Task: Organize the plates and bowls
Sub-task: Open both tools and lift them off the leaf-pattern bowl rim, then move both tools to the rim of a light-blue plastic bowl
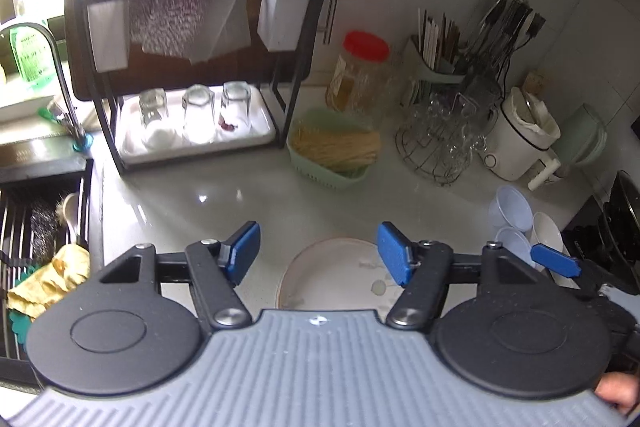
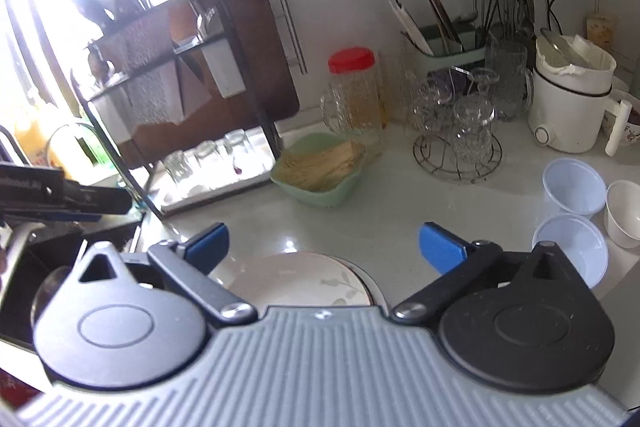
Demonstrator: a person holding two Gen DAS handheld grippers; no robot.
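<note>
A white plate [image 1: 332, 275] with a faint leaf pattern lies on the pale counter, just below and between the fingers of my left gripper [image 1: 319, 250], which stands open and holds nothing. The right wrist view shows the same plate [image 2: 296, 279] resting on another rim, under my right gripper [image 2: 325, 245], whose jaws are wide open and empty. Two translucent plastic bowls [image 2: 574, 187] [image 2: 572, 247] and a white bowl [image 2: 626, 211] stand to the right. The lower part of the plate is hidden behind each gripper body.
A black dish rack [image 1: 192, 67] with upturned glasses stands at the back left, beside the sink [image 1: 40, 227] and faucet. A green basket of noodles [image 1: 334, 151], a red-lidded jar [image 1: 360, 75], a wire glass stand [image 1: 444, 143] and a white cooker [image 1: 524, 143] line the back.
</note>
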